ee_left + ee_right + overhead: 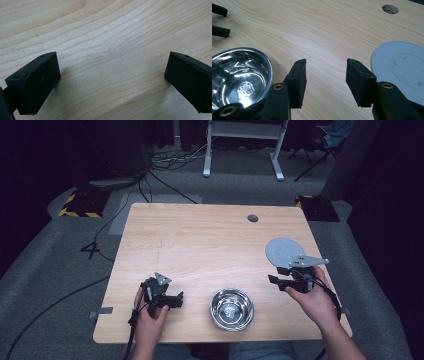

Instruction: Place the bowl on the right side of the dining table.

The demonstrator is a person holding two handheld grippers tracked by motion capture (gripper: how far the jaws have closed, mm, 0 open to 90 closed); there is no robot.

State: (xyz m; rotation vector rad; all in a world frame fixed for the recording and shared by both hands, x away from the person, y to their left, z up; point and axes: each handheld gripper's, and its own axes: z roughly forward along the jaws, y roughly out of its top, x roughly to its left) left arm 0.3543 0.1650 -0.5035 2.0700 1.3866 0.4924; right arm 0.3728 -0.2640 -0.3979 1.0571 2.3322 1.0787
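Observation:
A shiny steel bowl [231, 308] sits empty near the front edge of the wooden table [200, 240]. A flat round grey plate [285, 252] lies at the right side. My left gripper [180, 300] rests low at the front left, pointing right toward the bowl. Its jaws are open over bare wood [112, 75]. My right gripper [274, 281] hovers between bowl and plate, pointing left. In the right gripper view its jaws [325, 80] stand open with nothing between them. The bowl [239, 72] is to their left and the plate [402, 67] to their right.
A round cable hole [252, 218] pierces the table's far right part, and the hole [390, 9] also appears in the right gripper view. Beyond the table are grey carpet, black cables [165, 182] and a white desk frame [240, 150].

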